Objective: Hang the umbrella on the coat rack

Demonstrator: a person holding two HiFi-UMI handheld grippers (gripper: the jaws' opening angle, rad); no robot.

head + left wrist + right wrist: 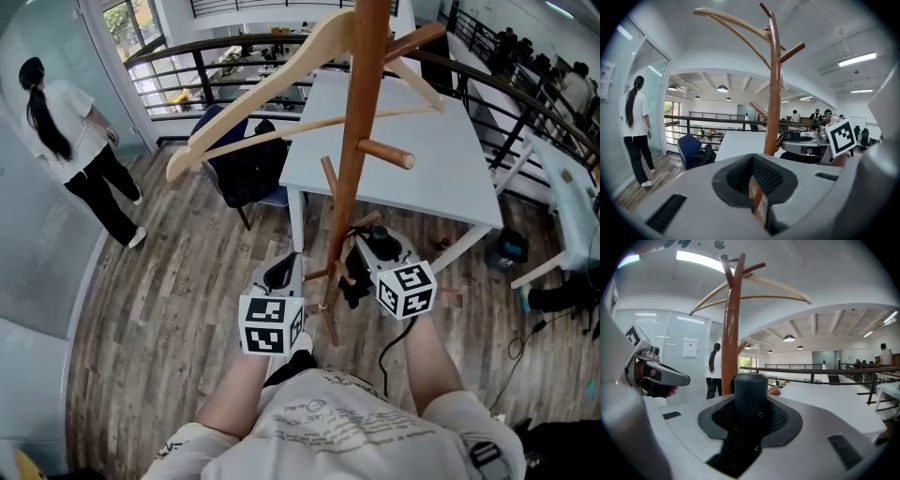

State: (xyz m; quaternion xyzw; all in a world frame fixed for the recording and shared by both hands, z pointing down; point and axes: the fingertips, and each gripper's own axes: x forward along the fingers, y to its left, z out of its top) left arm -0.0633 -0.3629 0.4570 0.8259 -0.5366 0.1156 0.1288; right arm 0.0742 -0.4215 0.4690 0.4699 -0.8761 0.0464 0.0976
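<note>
Jaws of the right gripper [750, 414] clench the dark handle of the black folded umbrella [751, 389] just beside the pole of the brown wooden coat rack [362, 94], while the left gripper [757, 183] has its jaws drawn almost together.

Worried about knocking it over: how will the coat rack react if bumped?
Coat rack: tall slim pole, so probably tips easily if pushed high. Its wood looks stiff. The hanger hung near its top would likely swing.
</note>
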